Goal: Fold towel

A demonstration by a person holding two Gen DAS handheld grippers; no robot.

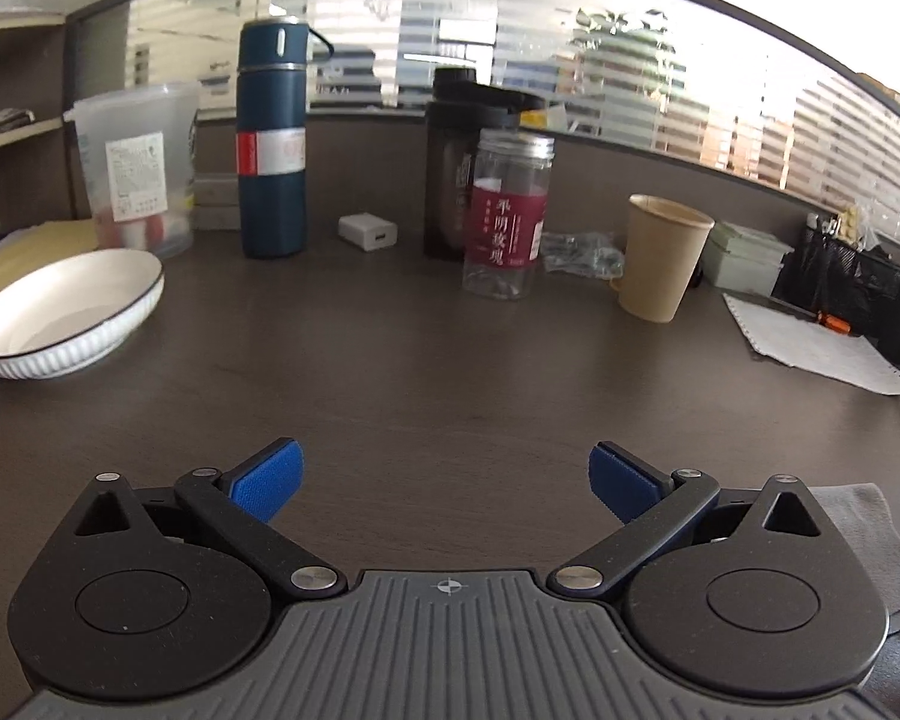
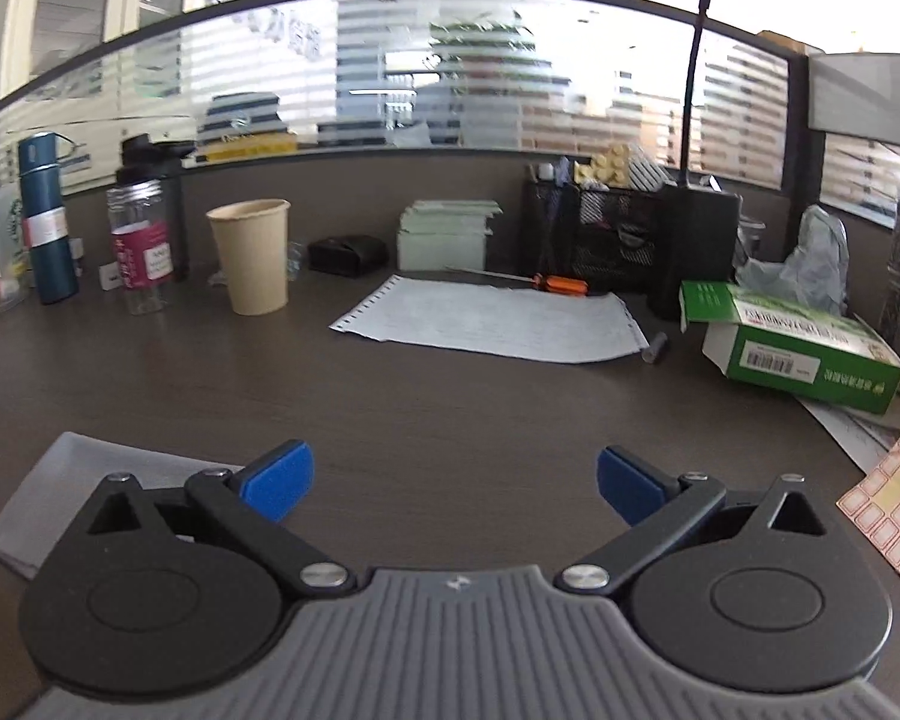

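Observation:
A grey towel lies flat on the dark desk between the two grippers. In the left wrist view the towel (image 1: 870, 540) shows at the lower right, mostly hidden behind the gripper body. In the right wrist view the towel (image 2: 60, 486) shows at the lower left, folded and partly hidden. My left gripper (image 1: 447, 480) is open and empty, its blue pads wide apart above bare desk. My right gripper (image 2: 456, 480) is open and empty too, to the right of the towel.
White bowl (image 1: 60, 312), blue thermos (image 1: 270, 144), clear jar (image 1: 507, 216), dark bottle (image 1: 450, 168) and paper cup (image 1: 660, 258) stand along the back. Printed sheet (image 2: 486, 318), screwdriver (image 2: 546, 282), green box (image 2: 798, 348), mesh organiser (image 2: 606, 228) and label sheet (image 2: 894, 510) lie right.

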